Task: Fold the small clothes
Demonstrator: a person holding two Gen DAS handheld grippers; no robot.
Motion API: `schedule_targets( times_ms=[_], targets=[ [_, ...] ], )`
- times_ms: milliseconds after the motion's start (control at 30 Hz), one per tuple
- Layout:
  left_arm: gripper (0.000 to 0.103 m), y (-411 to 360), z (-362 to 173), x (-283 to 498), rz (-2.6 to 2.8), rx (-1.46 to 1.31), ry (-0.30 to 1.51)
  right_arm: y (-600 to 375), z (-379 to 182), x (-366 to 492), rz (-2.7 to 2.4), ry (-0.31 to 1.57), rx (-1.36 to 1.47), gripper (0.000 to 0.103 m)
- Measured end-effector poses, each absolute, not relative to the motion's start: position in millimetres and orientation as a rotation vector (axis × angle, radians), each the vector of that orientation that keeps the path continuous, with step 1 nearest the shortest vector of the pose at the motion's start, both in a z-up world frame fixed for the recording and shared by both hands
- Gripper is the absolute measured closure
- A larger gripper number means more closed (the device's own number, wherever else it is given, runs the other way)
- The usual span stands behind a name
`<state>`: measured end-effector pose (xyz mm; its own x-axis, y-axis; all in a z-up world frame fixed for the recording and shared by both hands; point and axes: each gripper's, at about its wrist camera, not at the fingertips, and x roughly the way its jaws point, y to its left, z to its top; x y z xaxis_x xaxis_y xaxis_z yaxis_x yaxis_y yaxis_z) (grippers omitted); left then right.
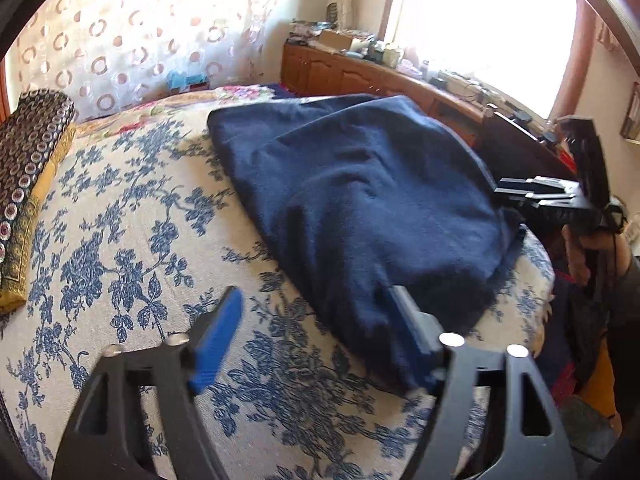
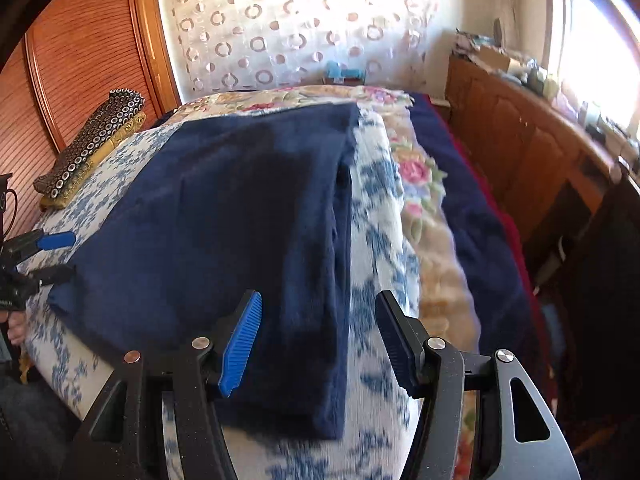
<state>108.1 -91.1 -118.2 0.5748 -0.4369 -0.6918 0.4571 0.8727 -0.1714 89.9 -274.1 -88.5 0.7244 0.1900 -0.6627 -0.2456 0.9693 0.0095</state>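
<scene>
- Left gripper (image 1: 316, 336): jaws apart, gripping nothing; the fuzzy navy garment (image 1: 360, 208) lies ahead, its near corner over the right pad.
- Open floral bedspread (image 1: 120, 240) to its left; patterned folded cloths (image 1: 28, 184) farther left.
- Right gripper (image 2: 320, 336): jaws apart, empty, straddling the garment's folded right edge.
- Wooden cabinet (image 2: 520, 140) stands right.

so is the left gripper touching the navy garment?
Cannot tell. In the left wrist view the left gripper stands open at the navy garment corner; its right finger overlaps the cloth, but no contact or gap shows plainly.
</scene>
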Motion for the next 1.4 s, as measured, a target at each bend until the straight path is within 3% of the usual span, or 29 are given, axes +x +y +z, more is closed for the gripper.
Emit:
schedule_targets(
  times_ms=[200, 333, 533, 633, 700, 800, 900, 1200, 1400],
  targets=[
    [0.052, -92.0, -114.2, 96.4, -0.568, 0.032, 0.810, -270.5, -87.7, 78.3, 0.261, 0.724, -0.099, 0.045],
    [0.052, -95.3, -120.9, 95.1, -0.581, 0.031, 0.840, -270.8, -93.7, 74.5, 0.261, 0.739, -0.106, 0.049],
    [0.052, -101.1, -129.1, 95.1, -0.599, 0.030, 0.877, -269.3, -99.4, 73.1, 0.271, 0.757, -0.111, 0.065],
    [0.064, -102.6, -129.5, 95.1, -0.604, 0.028, 0.881, -266.7, -99.0, 71.1, 0.281, 0.753, -0.109, 0.072],
    [0.072, -104.0, -130.0, 94.9, -0.620, 0.023, 0.886, -265.1, -100.2, 69.7, 0.298, 0.753, -0.103, 0.084],
    [0.086, -108.1, -130.6, 93.4, -0.630, 0.035, 0.883, -263.0, -101.7, 68.3, 0.325, 0.753, -0.098, 0.094],
    [0.097, -106.7, -122.3, 90.9, -0.655, 0.001, 0.854, -263.3, -100.5, 66.4, 0.331, 0.736, -0.099, 0.095],
    [0.097, -91.9, -35.7, 133.4, -0.639, -0.086, 0.648, -264.4, -23.3, 80.8, 0.381, 0.482, -0.065, 0.096],
    [0.097, -77.0, -20.1, 209.5, -0.541, -0.094, 0.641, -248.2, 13.8, 143.6, 0.383, 0.413, -0.091, 0.096]
  ],
)
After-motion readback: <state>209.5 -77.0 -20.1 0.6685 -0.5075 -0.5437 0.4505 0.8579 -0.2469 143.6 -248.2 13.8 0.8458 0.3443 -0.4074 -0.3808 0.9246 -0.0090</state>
